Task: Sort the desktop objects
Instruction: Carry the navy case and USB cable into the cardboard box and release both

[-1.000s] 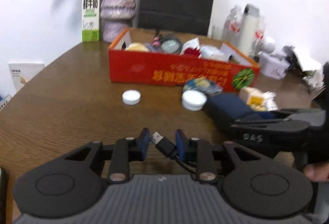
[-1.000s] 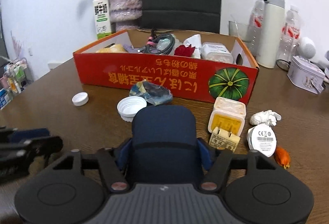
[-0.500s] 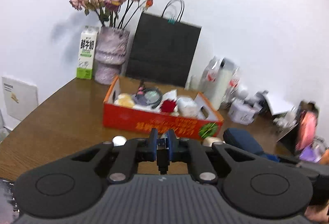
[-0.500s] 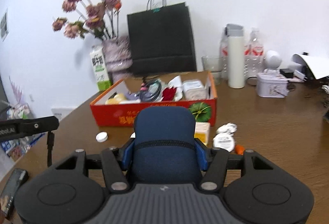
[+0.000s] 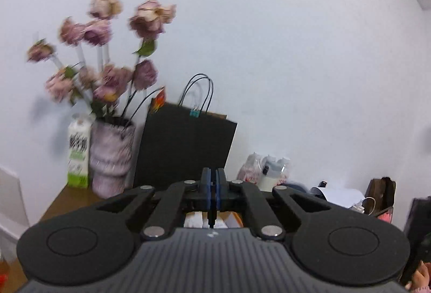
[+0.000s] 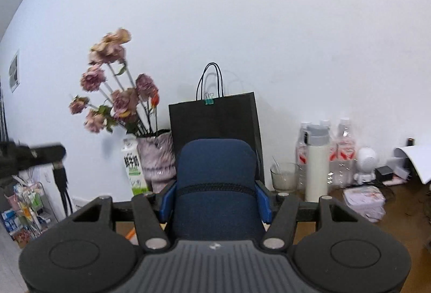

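Left gripper (image 5: 212, 180) pinches the cable (image 6: 63, 185), hanging lengthwise; right gripper (image 6: 215, 198) clamps the blue pouch (image 6: 215, 180), upright.

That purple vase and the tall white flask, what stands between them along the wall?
In the right wrist view, a black paper bag stands between the vase and the flask, with a glass beside the flask.

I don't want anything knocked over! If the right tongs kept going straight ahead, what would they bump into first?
Probably the black bag standing at the wall: it sits right behind the blue case that the right tongs hold. The vase stands just left of that line. Depth is hard to judge here.
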A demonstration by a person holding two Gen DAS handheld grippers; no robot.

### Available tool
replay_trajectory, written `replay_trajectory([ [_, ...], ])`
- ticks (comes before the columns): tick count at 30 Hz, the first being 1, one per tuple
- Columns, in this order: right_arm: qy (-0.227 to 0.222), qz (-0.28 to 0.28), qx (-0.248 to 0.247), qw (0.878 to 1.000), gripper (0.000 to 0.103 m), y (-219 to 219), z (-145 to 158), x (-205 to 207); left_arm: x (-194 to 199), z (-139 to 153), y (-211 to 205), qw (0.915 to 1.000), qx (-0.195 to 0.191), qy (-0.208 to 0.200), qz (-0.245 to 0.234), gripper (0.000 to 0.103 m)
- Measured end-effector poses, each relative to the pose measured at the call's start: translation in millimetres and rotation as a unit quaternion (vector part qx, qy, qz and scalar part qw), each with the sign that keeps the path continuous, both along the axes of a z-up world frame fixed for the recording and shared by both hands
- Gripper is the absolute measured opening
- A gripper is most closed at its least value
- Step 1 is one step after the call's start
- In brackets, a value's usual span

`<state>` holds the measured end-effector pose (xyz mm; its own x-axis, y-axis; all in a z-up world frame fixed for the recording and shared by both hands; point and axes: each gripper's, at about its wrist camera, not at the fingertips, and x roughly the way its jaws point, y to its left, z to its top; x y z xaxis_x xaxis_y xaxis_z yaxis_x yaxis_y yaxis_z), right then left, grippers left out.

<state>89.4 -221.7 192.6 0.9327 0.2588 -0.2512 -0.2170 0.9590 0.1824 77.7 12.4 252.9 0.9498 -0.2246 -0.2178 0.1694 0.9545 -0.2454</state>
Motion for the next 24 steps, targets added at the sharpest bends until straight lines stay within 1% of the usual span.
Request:
replay_trajectory([
  [1,0.011,0.001,-0.004,1.000,0.058,1,1,18,17,4,0,0.9999,-0.004,0.011,-0.003,0.004],
  [2,0.024,0.001,-0.009,1.000,0.058,5,-1,36,35,6,-1,0.9997,0.002,0.024,-0.011,0.004],
  [3,0.043,0.000,-0.012,0.999,0.058,8,-8,59,58,5,-6,0.9990,0.017,0.036,-0.019,0.004],
  [5,0.081,-0.005,-0.024,0.996,0.058,16,-25,98,103,-7,-12,0.9968,0.040,0.067,-0.018,0.004],
  [7,0.130,-0.012,-0.040,0.991,0.058,26,-57,137,163,-39,-12,0.9905,0.039,0.131,-0.018,0.004],
  [8,0.153,-0.017,-0.045,0.987,0.058,29,-72,154,191,-60,-13,0.9851,0.051,0.162,-0.027,0.004],
  [9,0.178,-0.020,-0.050,0.983,0.058,32,-89,170,222,-91,-12,0.9778,0.053,0.201,-0.027,0.004],
  [11,0.224,-0.023,-0.055,0.973,0.058,38,-122,198,262,-143,-9,0.9657,0.050,0.255,0.000,0.004],
  [12,0.239,-0.023,-0.056,0.969,0.058,41,-136,206,279,-170,-7,0.9599,0.045,0.277,-0.004,0.006],
  [13,0.250,-0.025,-0.060,0.966,0.059,44,-145,213,288,-189,-6,0.9539,0.046,0.297,-0.007,0.006],
  [14,0.251,-0.025,-0.065,0.966,0.060,47,-152,218,294,-204,-6,0.9487,0.051,0.312,-0.005,0.007],
  [15,0.252,-0.018,-0.072,0.965,0.060,53,-156,221,296,-217,-6,0.9487,0.057,0.311,0.002,0.008],
  [16,0.255,-0.013,-0.078,0.964,0.060,58,-158,223,298,-222,-7,0.9501,0.064,0.305,0.010,0.008],
  [17,0.260,-0.007,-0.086,0.962,0.060,62,-161,228,298,-223,-7,0.9471,0.071,0.312,0.018,0.008],
  [18,0.265,0.000,-0.093,0.960,0.060,65,-166,234,298,-219,-7,0.9486,0.067,0.309,0.017,0.014],
  [19,0.275,0.004,-0.094,0.957,0.062,66,-171,238,296,-213,-6,0.9533,0.060,0.296,0.010,0.022],
  [20,0.282,0.006,-0.089,0.955,0.064,67,-174,240,295,-207,-4,0.9565,0.056,0.286,0.007,0.052],
  [21,0.288,0.007,-0.083,0.954,0.064,66,-173,240,290,-195,-1,0.9613,0.051,0.270,0.018,0.073],
  [23,0.294,0.007,-0.058,0.954,0.064,60,-166,237,276,-174,5,0.9734,0.042,0.220,0.047,0.075],
  [24,0.287,0.009,-0.048,0.957,0.064,56,-160,232,271,-160,9,0.9769,0.043,0.202,0.054,0.075],
])
